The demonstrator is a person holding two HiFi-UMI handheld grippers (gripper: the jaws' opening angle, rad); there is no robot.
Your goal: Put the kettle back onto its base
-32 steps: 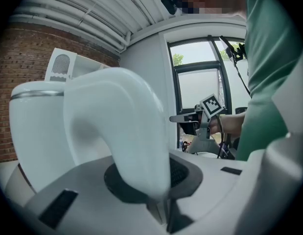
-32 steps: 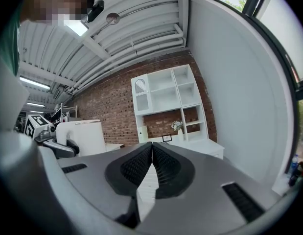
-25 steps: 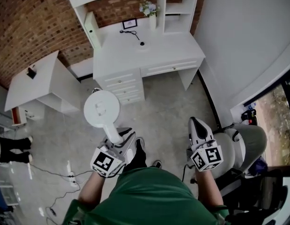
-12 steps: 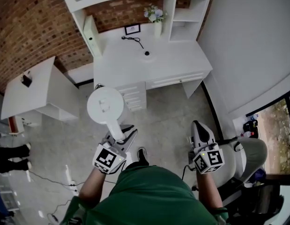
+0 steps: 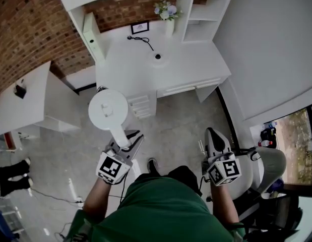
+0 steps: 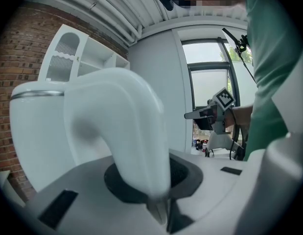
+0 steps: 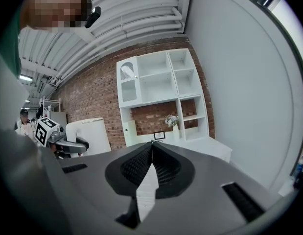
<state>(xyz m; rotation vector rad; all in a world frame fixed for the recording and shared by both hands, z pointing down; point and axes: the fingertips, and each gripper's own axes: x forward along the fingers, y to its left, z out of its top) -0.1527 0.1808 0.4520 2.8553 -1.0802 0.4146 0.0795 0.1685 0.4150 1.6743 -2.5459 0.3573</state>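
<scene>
A white kettle (image 5: 108, 110) hangs in the air over the floor, in front of the desk's drawers. My left gripper (image 5: 126, 139) is shut on its curved handle (image 6: 127, 131), and the round body (image 6: 38, 131) fills the left of the left gripper view. The kettle's base (image 5: 157, 57), a small round disc with a dark centre and a black cord, lies on the white desk (image 5: 196, 69). My right gripper (image 5: 212, 133) is held at the same height further right, jaws shut with nothing between them (image 7: 152, 144).
The desk carries a shelf unit, a vase of flowers (image 5: 166, 11) and a small picture frame (image 5: 140, 27). A white side table (image 5: 29, 105) stands left. A grey chair (image 5: 264, 165) is at the right. Another person's feet (image 5: 9, 173) and floor cables lie at the left.
Both grippers have travelled toward the desk, the kettle carried along in the left one. The desk now sits nearer in the head view. Neither grip has changed.
</scene>
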